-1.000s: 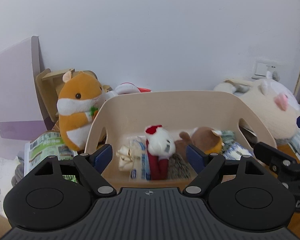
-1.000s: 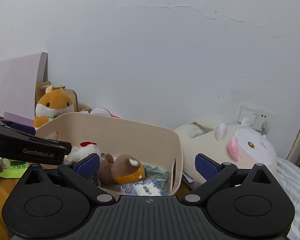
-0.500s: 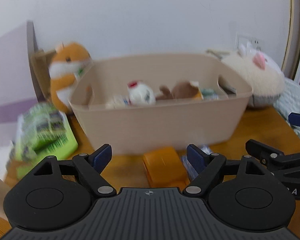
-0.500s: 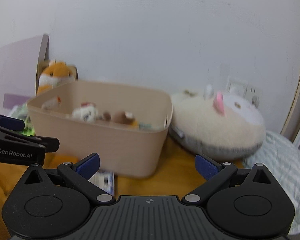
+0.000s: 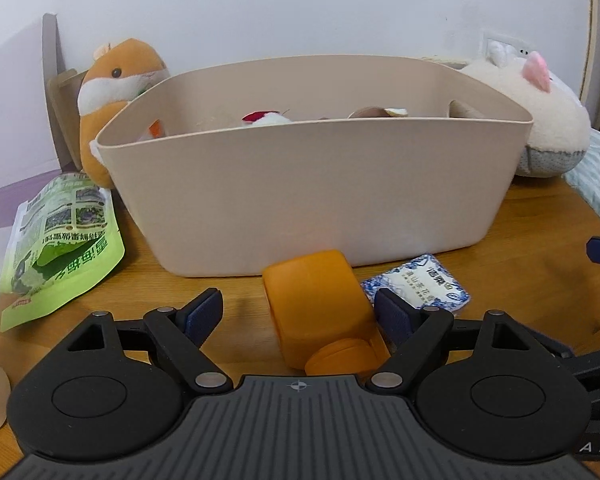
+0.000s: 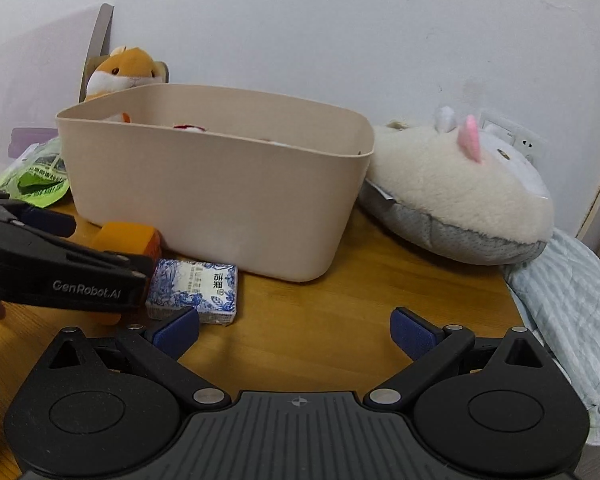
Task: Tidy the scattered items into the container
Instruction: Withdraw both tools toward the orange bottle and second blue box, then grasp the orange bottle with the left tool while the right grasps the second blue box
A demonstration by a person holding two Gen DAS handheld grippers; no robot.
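A beige plastic bin [image 5: 320, 184] stands on the wooden table, with small plush toys just showing over its rim; it also shows in the right wrist view [image 6: 216, 192]. An orange bottle [image 5: 320, 312] lies on its side in front of the bin, between the open fingers of my left gripper [image 5: 299, 314], not clamped. A blue-and-white tissue pack [image 5: 418, 286] lies just right of it, and also shows in the right wrist view [image 6: 194, 290]. My right gripper [image 6: 294, 330] is open and empty over bare table, the pack by its left finger.
A green snack bag [image 5: 60, 248] lies left of the bin. An orange hamster plush [image 5: 116, 92] stands behind it. A large cream plush [image 6: 460, 188] lies right of the bin, beside striped bedding [image 6: 572, 304]. A white wall stands behind.
Both grippers have dropped from above the bin down to table level in front of it. The orange bottle now lies between the left fingers, and the tissue pack has come into view.
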